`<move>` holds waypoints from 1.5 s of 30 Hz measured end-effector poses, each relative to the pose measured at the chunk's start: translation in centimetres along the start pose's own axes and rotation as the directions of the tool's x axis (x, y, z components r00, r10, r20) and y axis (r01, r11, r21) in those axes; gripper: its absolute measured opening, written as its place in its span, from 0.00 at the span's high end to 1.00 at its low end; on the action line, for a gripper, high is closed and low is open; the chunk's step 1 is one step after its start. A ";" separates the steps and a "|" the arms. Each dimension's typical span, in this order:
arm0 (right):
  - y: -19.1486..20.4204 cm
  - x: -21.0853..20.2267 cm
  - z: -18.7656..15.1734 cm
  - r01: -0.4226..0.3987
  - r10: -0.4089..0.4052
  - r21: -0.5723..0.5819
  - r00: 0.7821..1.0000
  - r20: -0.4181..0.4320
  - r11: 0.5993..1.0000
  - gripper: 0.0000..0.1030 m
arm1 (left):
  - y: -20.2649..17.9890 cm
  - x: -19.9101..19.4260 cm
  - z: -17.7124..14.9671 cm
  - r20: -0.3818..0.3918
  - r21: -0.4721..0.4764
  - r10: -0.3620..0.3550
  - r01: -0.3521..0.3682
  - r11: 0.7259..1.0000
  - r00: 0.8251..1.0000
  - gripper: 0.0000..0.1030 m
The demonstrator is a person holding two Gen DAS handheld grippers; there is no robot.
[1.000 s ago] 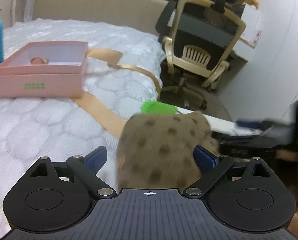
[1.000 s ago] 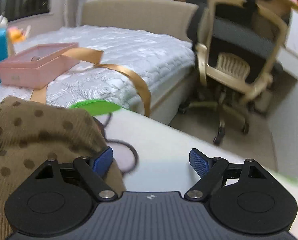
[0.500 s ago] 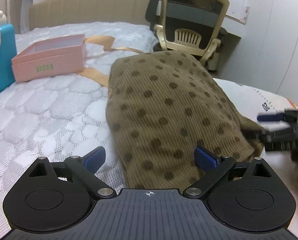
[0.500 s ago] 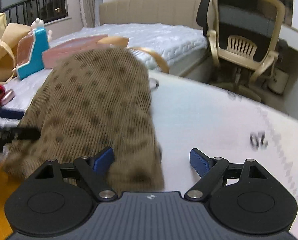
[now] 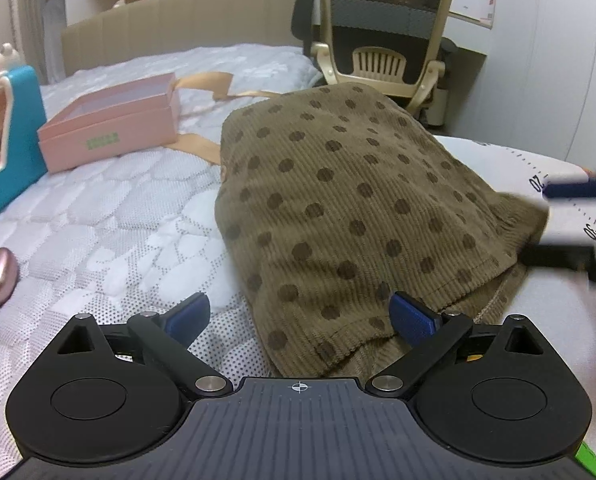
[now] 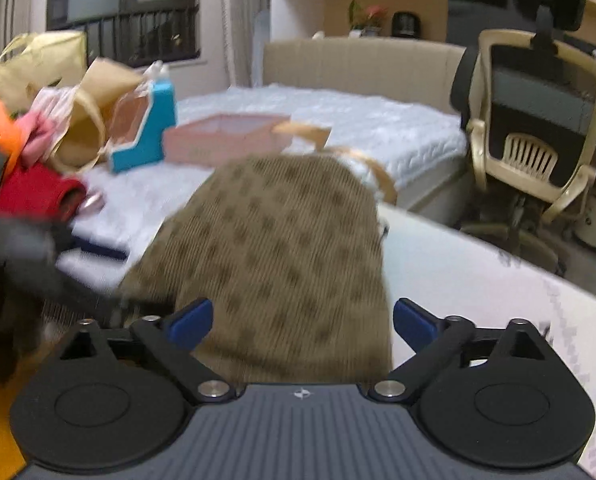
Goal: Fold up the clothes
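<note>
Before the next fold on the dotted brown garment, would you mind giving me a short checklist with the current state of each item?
1. Left gripper open: ok, jaws spread wide.
2. Right gripper open: ok, jaws spread wide.
3. Neither gripper holding the brown dotted garment: ok, cloth lies between the fingers, unclamped.
4. Garment fully on the white mat: not ok, its left part lies on the quilted bed.
5. Pink box clear of the garment: ok, apart from it.
6. Garment flat: cannot tell, right wrist view is blurred.
</note>
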State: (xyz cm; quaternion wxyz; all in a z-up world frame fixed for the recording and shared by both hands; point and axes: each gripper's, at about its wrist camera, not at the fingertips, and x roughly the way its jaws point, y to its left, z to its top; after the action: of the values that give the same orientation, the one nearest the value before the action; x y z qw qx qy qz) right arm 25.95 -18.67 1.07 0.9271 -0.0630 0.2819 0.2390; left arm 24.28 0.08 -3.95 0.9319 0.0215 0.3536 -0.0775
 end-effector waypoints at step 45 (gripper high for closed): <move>-2.7 2.1 0.5 0.107 -0.103 0.085 0.994 -0.044 0.991 0.00 | -2.2 -0.9 0.6 0.037 -0.064 -0.140 0.142 0.988 0.989 0.02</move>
State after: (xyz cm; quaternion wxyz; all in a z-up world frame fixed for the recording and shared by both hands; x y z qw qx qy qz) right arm 29.03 -20.09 0.22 0.9344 -0.0422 0.3066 0.1761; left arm 23.68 -2.05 -2.84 0.9298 -0.0358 0.3417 -0.1317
